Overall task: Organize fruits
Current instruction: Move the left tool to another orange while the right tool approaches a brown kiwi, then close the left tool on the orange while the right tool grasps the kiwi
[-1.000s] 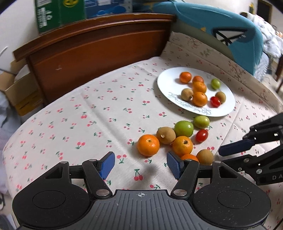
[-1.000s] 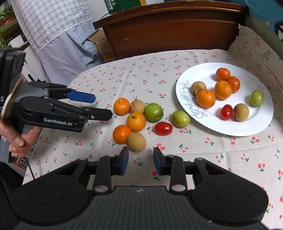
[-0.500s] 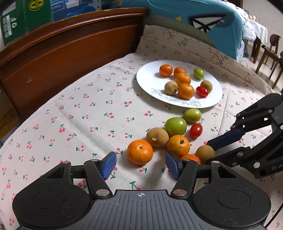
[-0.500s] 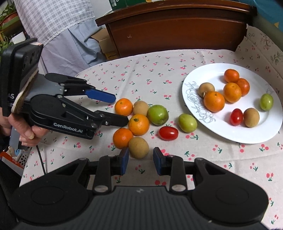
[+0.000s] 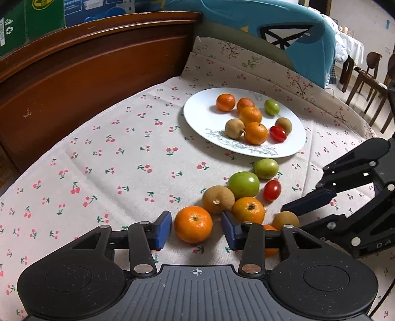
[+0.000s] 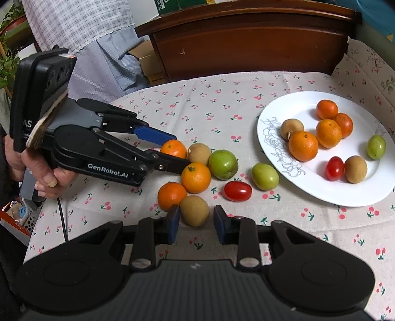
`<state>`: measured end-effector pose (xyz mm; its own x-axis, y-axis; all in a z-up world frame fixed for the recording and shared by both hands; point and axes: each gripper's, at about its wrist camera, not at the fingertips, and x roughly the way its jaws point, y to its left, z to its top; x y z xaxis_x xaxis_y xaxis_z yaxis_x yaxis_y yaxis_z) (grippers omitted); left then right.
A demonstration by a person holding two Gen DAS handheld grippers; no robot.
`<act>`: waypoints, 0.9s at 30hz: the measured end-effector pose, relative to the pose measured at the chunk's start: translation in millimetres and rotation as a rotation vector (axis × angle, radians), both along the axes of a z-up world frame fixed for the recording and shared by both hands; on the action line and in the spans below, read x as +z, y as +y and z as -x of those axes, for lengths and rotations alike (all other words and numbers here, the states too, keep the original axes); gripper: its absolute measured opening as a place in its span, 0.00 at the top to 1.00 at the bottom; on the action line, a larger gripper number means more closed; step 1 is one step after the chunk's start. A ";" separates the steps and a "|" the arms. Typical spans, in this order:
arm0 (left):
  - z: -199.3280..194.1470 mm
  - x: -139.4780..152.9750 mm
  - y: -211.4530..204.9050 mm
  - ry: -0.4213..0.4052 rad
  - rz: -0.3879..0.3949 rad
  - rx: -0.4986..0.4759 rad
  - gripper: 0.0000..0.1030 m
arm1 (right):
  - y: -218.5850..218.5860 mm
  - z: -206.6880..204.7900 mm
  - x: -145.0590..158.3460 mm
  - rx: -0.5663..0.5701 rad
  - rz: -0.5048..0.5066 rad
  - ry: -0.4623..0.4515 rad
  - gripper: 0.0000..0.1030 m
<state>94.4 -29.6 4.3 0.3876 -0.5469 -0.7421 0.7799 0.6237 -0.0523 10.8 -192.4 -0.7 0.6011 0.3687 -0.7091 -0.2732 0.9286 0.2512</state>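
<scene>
A lived-in home is showing itself here. A cherry-print cloth point(image 5: 123, 158) is covering the round tabletop, and a dark wooden headboard point(image 5: 93, 64) is standing just behind it with cardboard boxes point(image 5: 32, 19) sitting on top. Wooden dining chairs point(image 5: 365, 71) are waiting in a further room, a potted plant point(image 6: 7, 61) is leaning in at one side, and a white plate point(image 5: 197, 113) is holding fruit.

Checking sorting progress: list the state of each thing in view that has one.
left gripper, closing around an orange, not yet touching
right gripper, jaws narrowly apart, brown fruit between them
plate, holds eight fruits
tablecloth, eight fruits loose on it
</scene>
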 end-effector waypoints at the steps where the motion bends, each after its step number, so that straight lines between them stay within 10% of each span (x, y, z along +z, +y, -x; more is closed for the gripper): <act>1: 0.8 0.0 -0.5 0.001 0.001 -0.003 0.62 | -0.3 -0.2 0.0 -0.001 -0.001 0.001 0.71; 27: 47.6 36.0 0.3 -0.055 0.035 0.215 0.72 | -19.5 6.5 32.9 -0.090 -0.050 -0.066 0.75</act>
<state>46.8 -29.2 40.2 0.5376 -0.4723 -0.6985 0.6313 0.7746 -0.0379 4.4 -211.9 32.2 0.6782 0.3450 -0.6488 -0.2066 0.9368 0.2822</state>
